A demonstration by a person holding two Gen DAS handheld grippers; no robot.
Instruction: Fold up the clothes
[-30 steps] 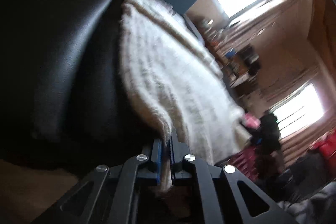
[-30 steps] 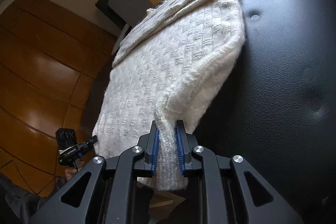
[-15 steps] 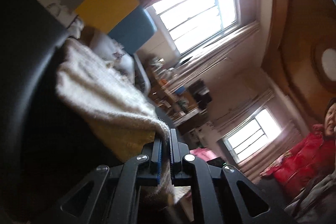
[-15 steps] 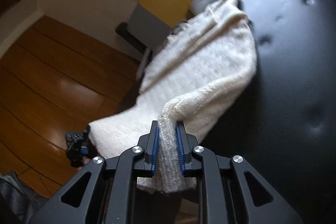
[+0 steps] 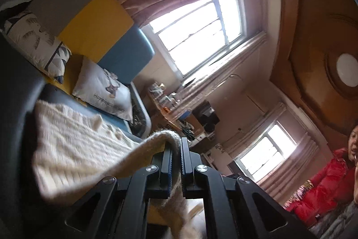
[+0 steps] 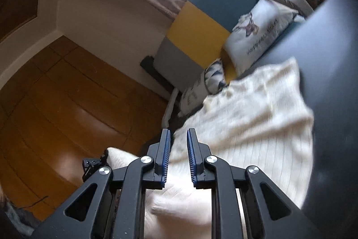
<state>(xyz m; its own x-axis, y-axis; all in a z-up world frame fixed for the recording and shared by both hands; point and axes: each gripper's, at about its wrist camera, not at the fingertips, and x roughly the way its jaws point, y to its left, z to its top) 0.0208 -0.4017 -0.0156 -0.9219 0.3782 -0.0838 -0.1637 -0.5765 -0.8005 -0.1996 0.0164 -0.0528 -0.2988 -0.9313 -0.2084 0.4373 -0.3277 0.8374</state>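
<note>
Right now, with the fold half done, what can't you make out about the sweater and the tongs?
- Sweater in the right wrist view: motion blur hides its knit and edges, and its near part is cut off by the bottom edge.
- Left tongs: their own fingers hide how much cloth they clamp.
- Left tongs in the right wrist view: too small to read.
- Black cushion: too dark to see any detail.
</note>
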